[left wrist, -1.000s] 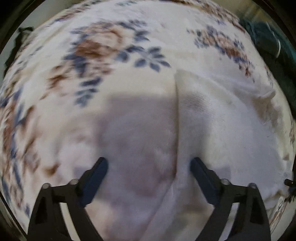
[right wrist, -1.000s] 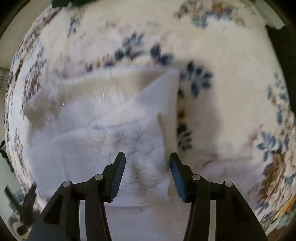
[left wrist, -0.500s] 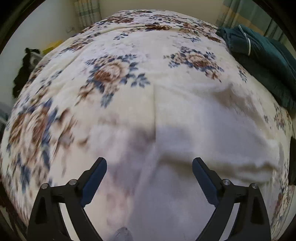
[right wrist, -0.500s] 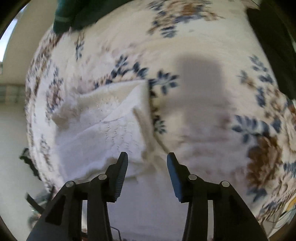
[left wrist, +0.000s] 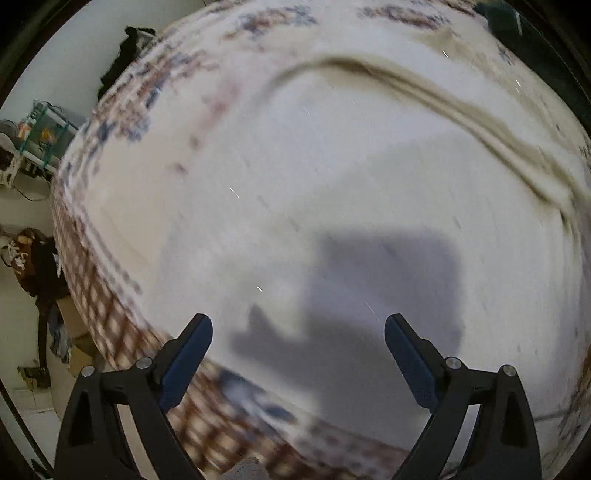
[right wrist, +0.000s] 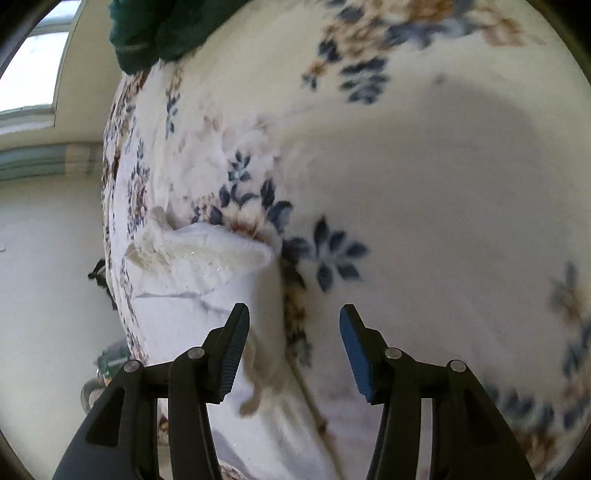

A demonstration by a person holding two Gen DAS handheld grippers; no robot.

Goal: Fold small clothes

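A white fluffy garment (right wrist: 207,273) lies folded on the floral blanket (right wrist: 424,166), close to the bed's left edge. My right gripper (right wrist: 293,310) hovers just right of it. Its jaws are opening, and nothing is between them but blanket below. The garment's near edge runs under the left finger (right wrist: 232,343). In the blurred left wrist view, white fabric (left wrist: 332,166) with a cream ridge at the upper right fills the frame. My left gripper (left wrist: 297,321) hangs over it, wide open and holding nothing.
A heap of dark green clothes (right wrist: 155,33) lies at the blanket's far side, also showing as dark green clothes (left wrist: 502,18) at the top right. The bed's checked border (left wrist: 110,306) drops to a floor with a brown bag (left wrist: 33,262) and a rack (left wrist: 37,140).
The right gripper has drawn back and to the right off the garment corner that lay between its jaws. The left gripper has swept fast across the bed toward its checked edge, staying open.
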